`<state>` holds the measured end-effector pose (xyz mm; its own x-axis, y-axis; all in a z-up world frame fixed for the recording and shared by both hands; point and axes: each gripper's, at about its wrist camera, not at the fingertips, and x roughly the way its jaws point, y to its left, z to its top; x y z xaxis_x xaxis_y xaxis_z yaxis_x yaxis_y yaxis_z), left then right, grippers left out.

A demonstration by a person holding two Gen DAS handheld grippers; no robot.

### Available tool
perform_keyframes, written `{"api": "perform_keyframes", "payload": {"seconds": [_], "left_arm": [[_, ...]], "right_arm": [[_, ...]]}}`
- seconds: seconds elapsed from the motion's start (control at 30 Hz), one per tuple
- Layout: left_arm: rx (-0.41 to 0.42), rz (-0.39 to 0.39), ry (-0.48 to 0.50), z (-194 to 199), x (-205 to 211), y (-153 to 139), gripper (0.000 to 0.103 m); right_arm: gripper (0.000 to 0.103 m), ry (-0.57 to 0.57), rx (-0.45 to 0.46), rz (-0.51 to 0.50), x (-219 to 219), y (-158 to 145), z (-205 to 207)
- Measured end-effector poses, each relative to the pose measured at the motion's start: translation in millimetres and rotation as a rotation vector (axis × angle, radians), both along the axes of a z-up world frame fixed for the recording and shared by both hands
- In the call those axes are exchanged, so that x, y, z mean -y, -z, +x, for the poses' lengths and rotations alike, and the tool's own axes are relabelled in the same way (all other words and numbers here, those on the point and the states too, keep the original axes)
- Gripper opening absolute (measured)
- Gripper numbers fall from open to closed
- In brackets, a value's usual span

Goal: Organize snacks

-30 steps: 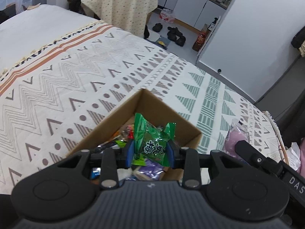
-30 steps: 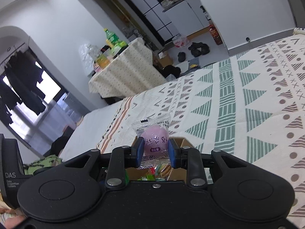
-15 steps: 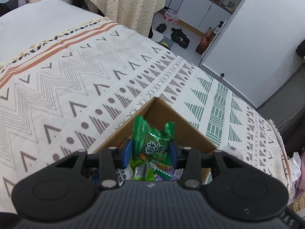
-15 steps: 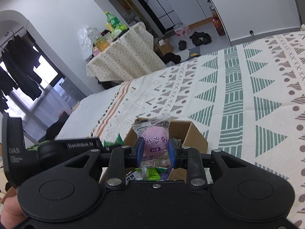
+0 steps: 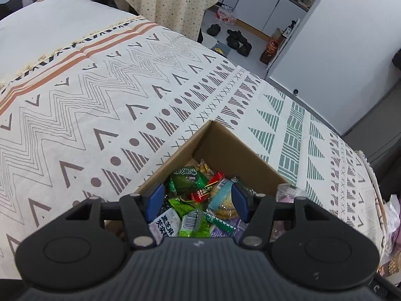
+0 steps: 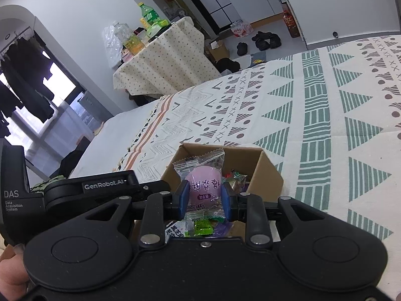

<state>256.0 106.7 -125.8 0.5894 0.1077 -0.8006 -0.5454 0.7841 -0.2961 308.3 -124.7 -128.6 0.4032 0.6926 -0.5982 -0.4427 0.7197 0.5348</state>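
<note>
A cardboard box (image 5: pixel 225 148) holding several wrapped snacks sits on the patterned bedspread. Just above it hangs my left gripper (image 5: pixel 197 200), its jaws opening and its pads touching nothing. The green snack packet (image 5: pixel 184 179) lies loose in the box among the others. In the right wrist view, my right gripper (image 6: pixel 205 197) hovers over the same box (image 6: pixel 265 168), holding a clear packet with a pink round snack (image 6: pixel 204 185). Its jaws are starting to open, but the pads still press the packet. The left gripper's body (image 6: pixel 107 183) reaches in from the left.
The patterned bedspread (image 5: pixel 125 95) spreads out around the box. A table under a dotted cloth (image 6: pixel 165 62) carries several bottles beyond the bed. Shoes (image 5: pixel 238 41) lie on the floor by a white cabinet. A hand (image 6: pixel 7 263) shows at the lower left.
The left jaws have widened and the green packet has dropped from them into the box. The right gripper, still holding the pink packet, has come lower and closer over the box.
</note>
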Motion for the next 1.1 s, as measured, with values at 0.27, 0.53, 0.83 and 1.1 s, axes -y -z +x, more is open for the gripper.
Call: {"api": "perform_keyframes", "payload": {"seconds": [0.27, 0.53, 0.83, 1.1], "left_arm": [[-0.056, 0.001, 0.033, -2.6, -1.0, -5.7, 0.066], [-0.089, 0.026, 0.100, -14.3, 9.0, -16.2, 0.068], [-0.059, 0.036, 0.182, -26.8, 27.6, -45.2, 0.084], [-0.009, 0.045, 0.240, -48.6, 39.6, -69.5, 0.102]], "right_arm": [[0.040, 0.025, 0.027, -0.021, 15.9, -5.8, -6.5], [0.040, 0.092, 0.023, -0.066, 45.0, -17.8, -15.7], [0.052, 0.168, 0.036, -0.094, 66.7, -42.4, -37.6], [0.081, 0.227, 0.086, -0.121, 83.7, -72.9, -64.3]]}}
